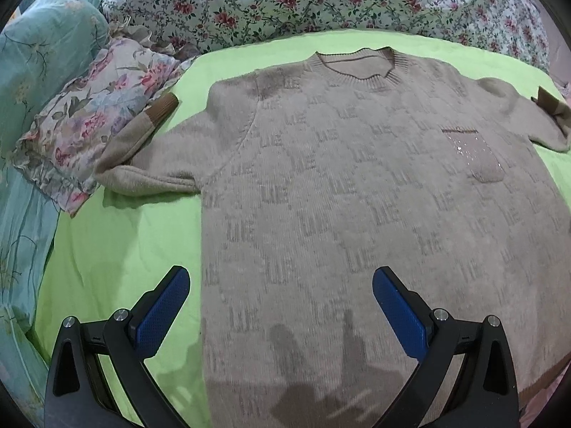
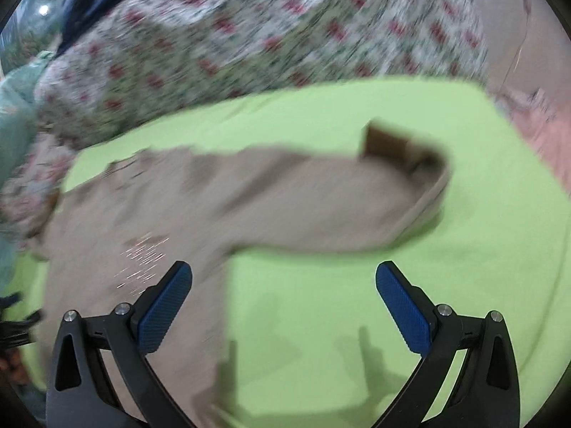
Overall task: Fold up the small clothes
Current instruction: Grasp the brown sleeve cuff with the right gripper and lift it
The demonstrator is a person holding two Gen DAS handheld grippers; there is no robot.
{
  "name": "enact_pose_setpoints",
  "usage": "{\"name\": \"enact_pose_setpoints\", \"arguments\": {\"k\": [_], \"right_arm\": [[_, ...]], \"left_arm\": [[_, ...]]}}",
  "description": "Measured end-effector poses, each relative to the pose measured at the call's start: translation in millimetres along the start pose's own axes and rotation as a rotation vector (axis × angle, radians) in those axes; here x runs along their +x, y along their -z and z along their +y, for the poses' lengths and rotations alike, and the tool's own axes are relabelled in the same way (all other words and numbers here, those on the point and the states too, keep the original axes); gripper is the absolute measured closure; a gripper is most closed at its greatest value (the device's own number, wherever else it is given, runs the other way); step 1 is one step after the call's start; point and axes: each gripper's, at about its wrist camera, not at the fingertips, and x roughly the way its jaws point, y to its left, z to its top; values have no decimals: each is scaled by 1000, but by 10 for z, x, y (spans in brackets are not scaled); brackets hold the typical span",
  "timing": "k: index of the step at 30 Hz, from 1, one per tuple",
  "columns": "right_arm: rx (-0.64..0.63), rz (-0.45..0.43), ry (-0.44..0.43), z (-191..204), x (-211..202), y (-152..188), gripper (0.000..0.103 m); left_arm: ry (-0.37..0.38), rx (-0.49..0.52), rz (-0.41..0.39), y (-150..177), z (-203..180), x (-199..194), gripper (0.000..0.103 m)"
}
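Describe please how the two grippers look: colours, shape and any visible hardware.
Both look alike. The left gripper and the right gripper each have two curved black plastic arms with cut-out slots, round silver bolts at the joints, and flat blue fingertips with a fine dotted texture. No cables, markings or sleeves show.

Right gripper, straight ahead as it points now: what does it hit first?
Probably the sweater's right sleeve, lying across the green sheet. The right gripper is open; motion blur leaves depth uncertain.
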Motion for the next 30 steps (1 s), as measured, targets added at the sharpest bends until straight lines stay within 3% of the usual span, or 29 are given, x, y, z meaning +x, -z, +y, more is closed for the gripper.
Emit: {"name": "enact_pose_setpoints", "arguments": {"k": [2,5,8,11,12,13,15,18,21,25,30], "right_arm": [[-16,-18,121,-228,138,-284,1],[-21,-38,190,-549,393,-652,3],[-66,-25,215,-732,708,-921,5],[-112,66,246,-815,1092,-1047,12],[-138,98,274,-821,1221,-1056,32],[-159,126,298,-829,1310,-1063,63],[-141,161,282,-862,1365,-1059,89],[-74,125,193,-791,1222,-1015,92],[-15,90,38,-493,1023,-929,92],[71,58,-203,153,886,-787,92],[151,42,-438,1088,831,-602,92]], "left_arm": [[-9,7,2,-24,-11,20,0],[-11,21,17,-42,-53,74,0],[-9,26,41,-44,-79,143,0],[-5,19,57,-79,-87,207,1],[-3,14,58,-91,-89,219,1],[-1,11,56,-105,-91,227,1],[1,7,52,-120,-96,238,1],[14,5,54,-123,-112,265,1],[33,1,60,-109,-120,295,1],[60,-15,60,-76,-96,283,1],[111,-65,49,-32,20,236,1]]}}
